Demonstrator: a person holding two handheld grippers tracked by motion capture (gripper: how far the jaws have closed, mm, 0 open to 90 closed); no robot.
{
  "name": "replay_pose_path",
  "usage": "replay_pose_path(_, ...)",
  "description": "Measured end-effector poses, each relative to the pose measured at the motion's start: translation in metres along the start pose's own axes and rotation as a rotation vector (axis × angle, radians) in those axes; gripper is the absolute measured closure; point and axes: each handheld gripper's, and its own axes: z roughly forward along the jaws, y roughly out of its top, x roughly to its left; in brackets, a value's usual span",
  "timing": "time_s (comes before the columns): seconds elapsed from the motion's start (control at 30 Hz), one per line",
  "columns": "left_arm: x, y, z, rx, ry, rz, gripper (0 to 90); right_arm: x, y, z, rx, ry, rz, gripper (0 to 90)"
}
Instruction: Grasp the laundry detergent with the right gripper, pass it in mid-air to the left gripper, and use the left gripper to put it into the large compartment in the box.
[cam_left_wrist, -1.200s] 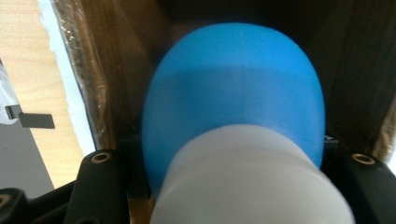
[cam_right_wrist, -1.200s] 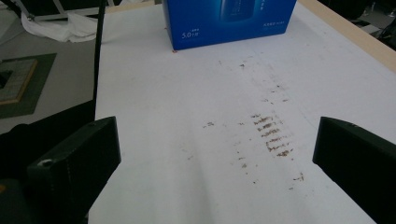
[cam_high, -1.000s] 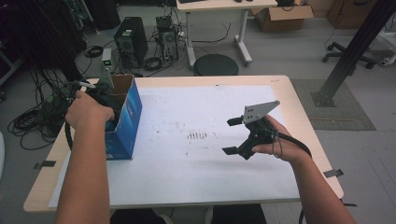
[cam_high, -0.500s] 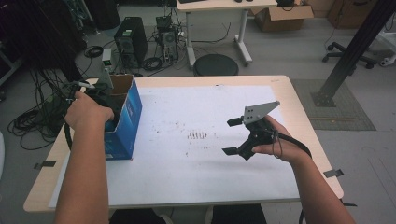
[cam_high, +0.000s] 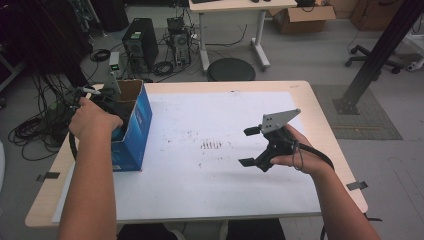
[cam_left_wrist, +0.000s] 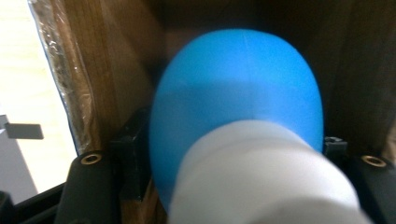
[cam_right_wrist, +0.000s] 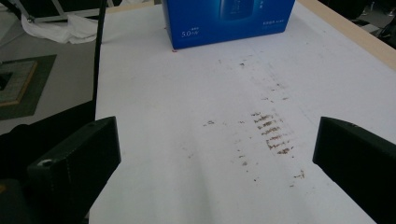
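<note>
left tool (cam_high: 107, 102): lowered into the open top of the blue cardboard box (cam_high: 132, 131) at the left edge of the tabletop (cam_high: 310, 100), carried by the left hand (cam_high: 92, 120). in the left gripper view a blue rounded object with a white end (cam_left_wrist: 238, 107) sits between the jaws, close against the brown inner wall of the box; the jaws have just been opening and now stand a little apart at either side of the object; whether the pads press on it, i cannot tell. right tool (cam_high: 250, 147): held by the right hand (cam_high: 300, 157) above the right half of the white sheet (cam_high: 200, 195) covering the tabletop, jaws wide apart, released, nothing between them. brown smudge marks (cam_high: 211, 145) lie on the sheet between box and right tool. box upright, standing on the sheet's left edge.
</note>
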Motion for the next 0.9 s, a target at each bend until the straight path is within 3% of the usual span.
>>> replay_pose_path(0.7, -0.003, -0.006, -0.021, -0.027, 0.016, -0.013, 31.1, 0.002, 0.000, -0.002, -0.009, 0.001, -0.003, 0.9)
replay_pose_path(0.9, -0.003, -0.009, -0.030, -0.037, 0.013, -0.015, 26.4, 0.003, 0.002, -0.002, -0.013, 0.004, -0.008, 0.9)
